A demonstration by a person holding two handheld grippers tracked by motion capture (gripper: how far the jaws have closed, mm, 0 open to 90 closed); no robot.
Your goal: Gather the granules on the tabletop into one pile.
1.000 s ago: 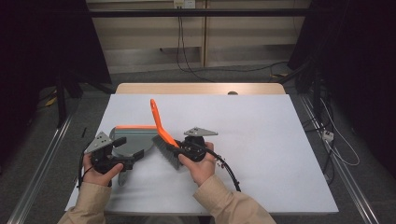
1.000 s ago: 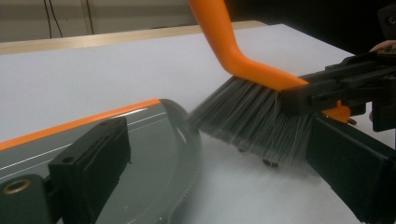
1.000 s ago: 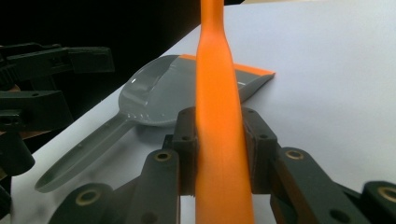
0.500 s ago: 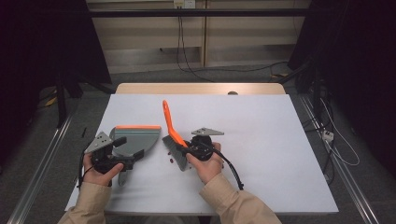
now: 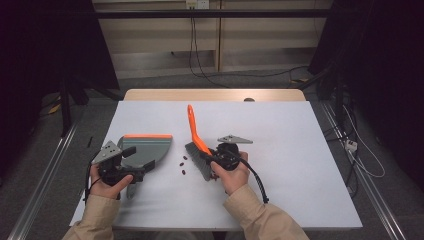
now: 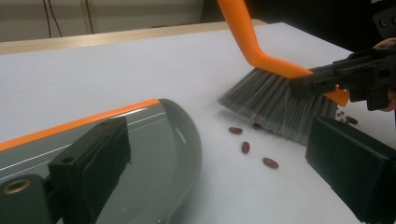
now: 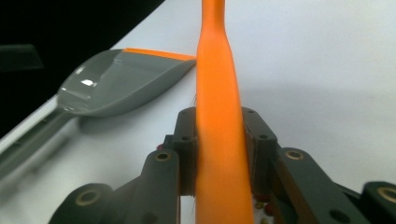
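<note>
We sweep beans toward the dustpan.
Our right gripper point(image 5: 212, 159) clamps the brush point(image 5: 197, 150) just right of the beans point(image 5: 183, 165); our left gripper's point(image 5: 134, 172) jaws stand apart around the dustpan point(image 5: 145, 147).

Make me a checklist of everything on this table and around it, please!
Surface: white table, wooden strip at far edge.
Job's things: orange-handled brush, bristles down; grey dustpan with orange lip; red beans lying loose between them.
Clutter: nothing seen.
Grippers: right gripper shut on the brush handle; left gripper at the dustpan's handle end, jaws apart in its own view, grip unclear.
Cables: black cable trails from the right gripper; more hang by the back wall.
Surroundings: dark room, floor rails both sides.
</note>
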